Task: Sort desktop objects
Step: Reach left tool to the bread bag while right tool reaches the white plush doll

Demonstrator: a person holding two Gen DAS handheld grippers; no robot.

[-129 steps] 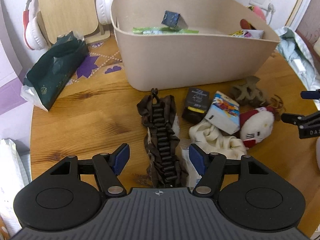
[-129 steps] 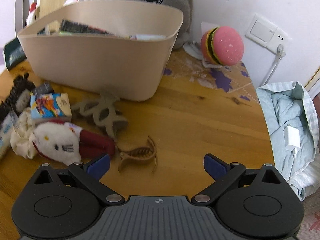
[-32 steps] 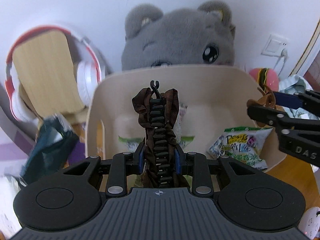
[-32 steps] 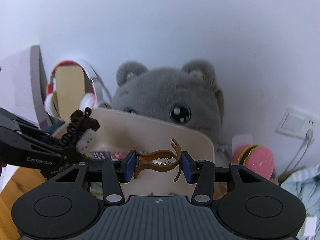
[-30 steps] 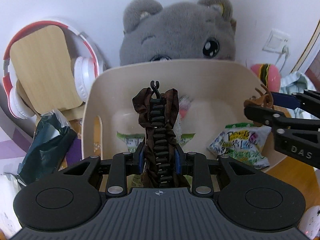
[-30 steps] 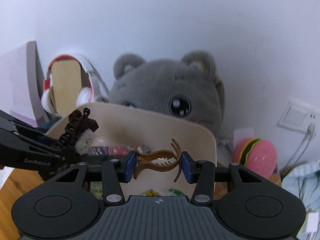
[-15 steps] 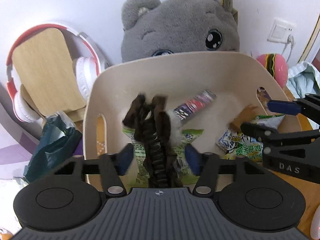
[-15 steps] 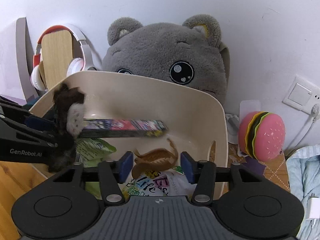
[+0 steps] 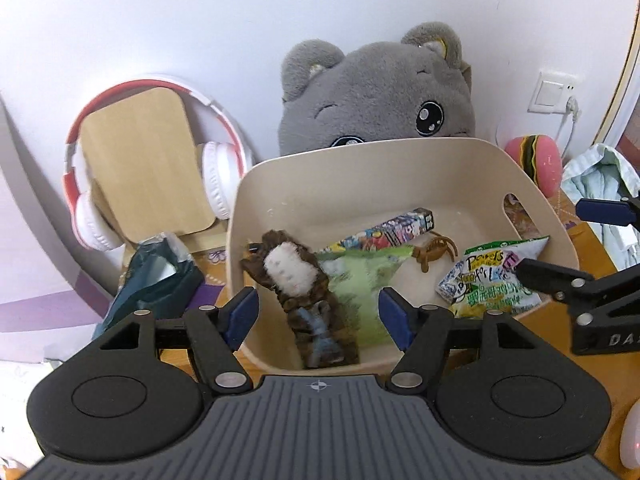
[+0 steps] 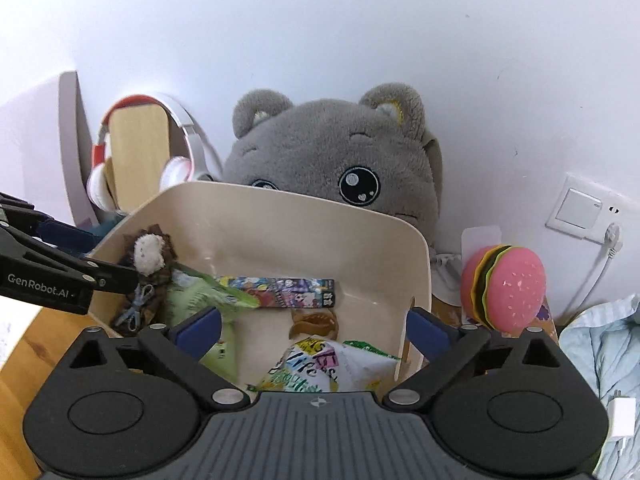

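Two grippers over one beige bin [image 9: 256, 184]. Left gripper [image 9: 318, 314]: jaws apart and opening, nothing pressed by the pads. Right gripper [image 10: 314, 330]: jaws wide apart and opening, pads touching nothing.

Inside the bin, counted:
- One brown hair scrunchie [image 9: 308, 280] with a white fuzzy patch, lying below the gap of the left jaws, nearer the left pad, loose on the bin floor. In the right wrist view sits far left of the right jaws, by the bin's left wall [image 10: 150, 256].
- One brown claw clip [image 10: 314, 322], ahead of the right jaws' gap, roughly midway, clear of both pads. From the left wrist view up and right of the left jaws [image 9: 434, 250].
- One long printed box [image 10: 280, 292], ahead of the right jaws, beyond the clip, lying flat and slanted.
- One green snack bag [image 9: 360, 276], between and ahead of the left jaws, partly under the scrunchie.
- One white-and-green snack bag [image 10: 324, 364], low between the right jaws, close to the camera; right of the left jaws in the other view [image 9: 492, 276].

Outside the bin:
- One grey plush toy [image 10: 340, 168] behind the far wall.
- One pair of red-and-white headphones [image 9: 212, 172] on one wooden stand [image 9: 140, 160], left of both jaw sets.
- One dark green pouch [image 9: 156, 280], just left of the left pad.
- One pink burger toy [image 10: 504, 284], right of the right pad.
- One wall socket [image 10: 580, 210], with a plug.
- One pale blue cloth [image 10: 600, 344], far right.
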